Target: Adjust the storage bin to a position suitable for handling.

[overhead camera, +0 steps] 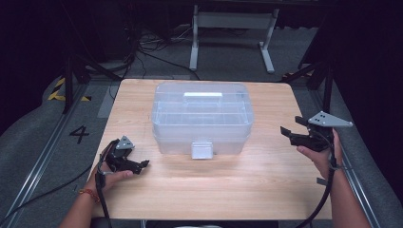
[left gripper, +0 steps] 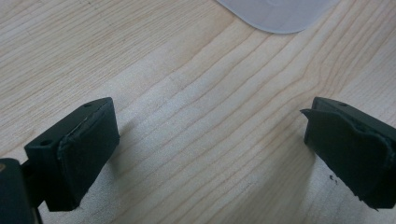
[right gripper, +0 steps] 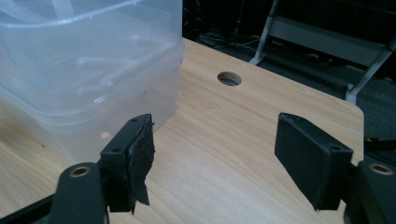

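A clear plastic storage box (overhead camera: 201,116), lidded and fastened by a frosted front latch (overhead camera: 201,150), is sitting square at the centre of the pale wood-grain counter (overhead camera: 266,180), a little toward its twelve o'clock edge. The left tool (overhead camera: 142,164) is resting low on the counter at about eight o'clock from the box, its jaws spread wide and gripping nothing, the matte black pads (left gripper: 88,154) showing frayed rubber edges in the left gripper view, where a rounded corner of the box (left gripper: 280,14) is peeking in at twelve o'clock. The right tool (overhead camera: 290,126) is hovering raised at three o'clock from the box, likewise released and empty, seemingly lining up on the box's side wall (right gripper: 93,84). The box's translucent walls are showing moulded ribs and a stepped seam under the lid. A round cable hole (right gripper: 229,78) is piercing the counter beyond.
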Motion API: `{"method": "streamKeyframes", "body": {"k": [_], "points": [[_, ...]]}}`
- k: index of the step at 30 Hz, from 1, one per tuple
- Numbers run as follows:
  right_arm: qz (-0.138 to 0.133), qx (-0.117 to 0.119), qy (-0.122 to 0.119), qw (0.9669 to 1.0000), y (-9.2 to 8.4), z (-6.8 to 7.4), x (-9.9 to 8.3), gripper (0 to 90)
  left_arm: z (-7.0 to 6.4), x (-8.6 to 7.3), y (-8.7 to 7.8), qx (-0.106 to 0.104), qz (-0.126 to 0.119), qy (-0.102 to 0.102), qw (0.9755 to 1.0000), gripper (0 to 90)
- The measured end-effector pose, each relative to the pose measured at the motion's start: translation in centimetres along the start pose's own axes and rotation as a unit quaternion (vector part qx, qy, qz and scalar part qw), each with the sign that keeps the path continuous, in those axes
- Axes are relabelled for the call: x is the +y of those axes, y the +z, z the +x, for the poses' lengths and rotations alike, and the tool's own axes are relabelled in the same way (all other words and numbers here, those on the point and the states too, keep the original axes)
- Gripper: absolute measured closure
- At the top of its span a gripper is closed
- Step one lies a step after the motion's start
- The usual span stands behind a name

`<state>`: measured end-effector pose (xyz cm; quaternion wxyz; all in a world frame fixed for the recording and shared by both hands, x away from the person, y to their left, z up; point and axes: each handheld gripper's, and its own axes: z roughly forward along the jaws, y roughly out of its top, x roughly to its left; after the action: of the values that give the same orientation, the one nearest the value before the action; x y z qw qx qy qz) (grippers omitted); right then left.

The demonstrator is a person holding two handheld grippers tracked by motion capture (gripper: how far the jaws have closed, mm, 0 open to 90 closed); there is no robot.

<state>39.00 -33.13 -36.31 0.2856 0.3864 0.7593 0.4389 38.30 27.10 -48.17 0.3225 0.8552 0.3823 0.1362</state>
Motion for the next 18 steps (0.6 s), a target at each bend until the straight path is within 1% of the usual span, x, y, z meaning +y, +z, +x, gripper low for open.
{"method": "streamKeyframes", "body": {"k": [2,3,8,13,14,15,18], "points": [[-0.002,0.003,-0.002,1.0,0.0,0.0,0.5,29.1,0.0,0.0,0.0,0.0,0.0,0.0,1.0,3.6],[-0.004,0.002,-0.004,1.0,0.0,0.1,0.7,29.1,-0.1,0.0,0.0,-0.001,-0.001,-0.004,1.0,3.5],[-0.008,0.006,-0.011,0.9999,0.3,0.4,1.8,28.6,-0.1,0.0,0.1,-0.001,-0.002,-0.004,1.0,3.5],[-0.008,0.008,-0.023,0.9997,0.9,1.0,3.0,28.6,-0.1,0.0,0.0,-0.002,0.0,-0.004,1.0,3.6],[-0.008,0.008,-0.023,0.9997,0.9,1.0,3.0,28.6,-0.1,0.0,0.0,-0.002,0.0,-0.004,1.0,3.6],[-0.007,0.012,-0.028,0.9995,1.1,1.3,3.5,28.6,-0.1,0.0,0.0,-0.002,0.0,-0.004,1.0,3.6],[-0.006,0.017,-0.034,0.9993,1.5,1.8,4.1,28.5,-0.1,0.0,0.0,-0.002,0.0,-0.004,1.0,3.6]]}}
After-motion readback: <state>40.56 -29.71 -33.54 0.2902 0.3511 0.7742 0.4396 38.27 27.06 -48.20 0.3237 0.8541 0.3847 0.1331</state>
